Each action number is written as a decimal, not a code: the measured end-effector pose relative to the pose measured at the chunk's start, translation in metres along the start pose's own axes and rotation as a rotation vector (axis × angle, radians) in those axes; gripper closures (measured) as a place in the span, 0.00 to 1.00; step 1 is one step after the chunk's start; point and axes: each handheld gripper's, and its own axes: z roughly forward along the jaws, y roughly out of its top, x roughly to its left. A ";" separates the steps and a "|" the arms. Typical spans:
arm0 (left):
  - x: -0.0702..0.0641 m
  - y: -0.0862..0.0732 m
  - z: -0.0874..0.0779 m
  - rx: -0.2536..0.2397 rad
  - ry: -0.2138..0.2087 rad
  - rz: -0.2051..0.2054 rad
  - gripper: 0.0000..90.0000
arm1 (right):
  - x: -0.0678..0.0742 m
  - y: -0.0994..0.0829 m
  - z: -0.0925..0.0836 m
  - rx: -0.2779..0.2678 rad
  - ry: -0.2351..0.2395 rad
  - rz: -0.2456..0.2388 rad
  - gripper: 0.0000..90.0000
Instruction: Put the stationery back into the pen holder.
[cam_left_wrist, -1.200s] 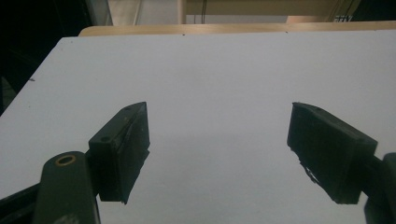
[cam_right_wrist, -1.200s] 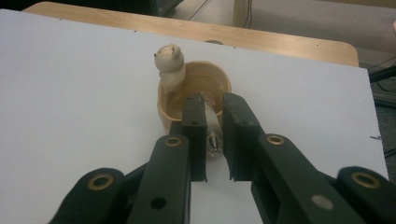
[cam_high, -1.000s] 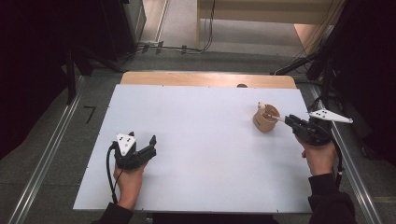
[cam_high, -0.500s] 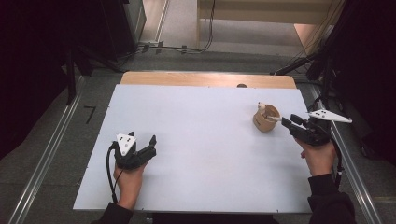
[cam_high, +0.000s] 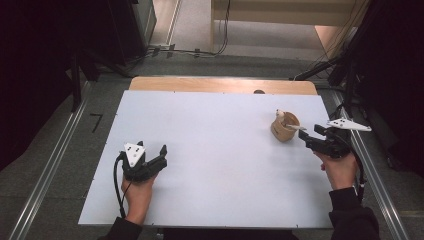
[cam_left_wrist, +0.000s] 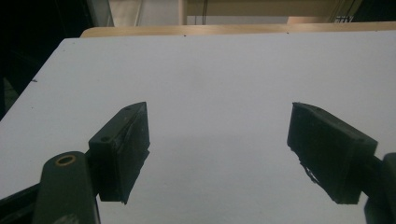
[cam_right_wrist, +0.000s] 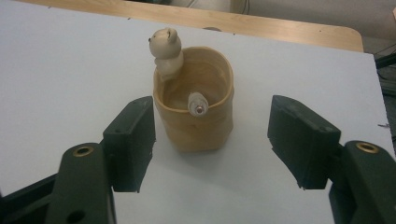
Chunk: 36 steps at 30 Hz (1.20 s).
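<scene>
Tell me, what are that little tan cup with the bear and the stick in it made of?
The cup looks like matte glazed ceramic or clay: uneven hand-shaped walls, soft sheen. The stick seems pale plastic or ceramic with a metal-looking tip; hard to tell.

White table (cam_high: 215, 150) evenly lit, dark surroundings, soft grain (gripper views slightly hazy), faint shadow perhaps beneath cup (cam_right_wrist: 196, 112)

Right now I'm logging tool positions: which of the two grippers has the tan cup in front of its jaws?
The right gripper: the tan cup with the bear figure stands just beyond its open jaws, untouched. The left gripper faces bare white table.
</scene>
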 end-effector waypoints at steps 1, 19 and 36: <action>0.000 0.000 0.000 0.000 0.000 0.000 0.24 | 0.000 0.000 0.000 0.002 -0.002 -0.002 0.32; -0.001 0.000 0.001 0.001 -0.003 -0.001 0.24 | 0.000 -0.004 -0.004 0.009 -0.003 -0.003 0.24; 0.002 0.001 0.000 0.003 0.002 -0.013 0.22 | 0.007 -0.006 -0.011 0.037 -0.026 -0.020 0.16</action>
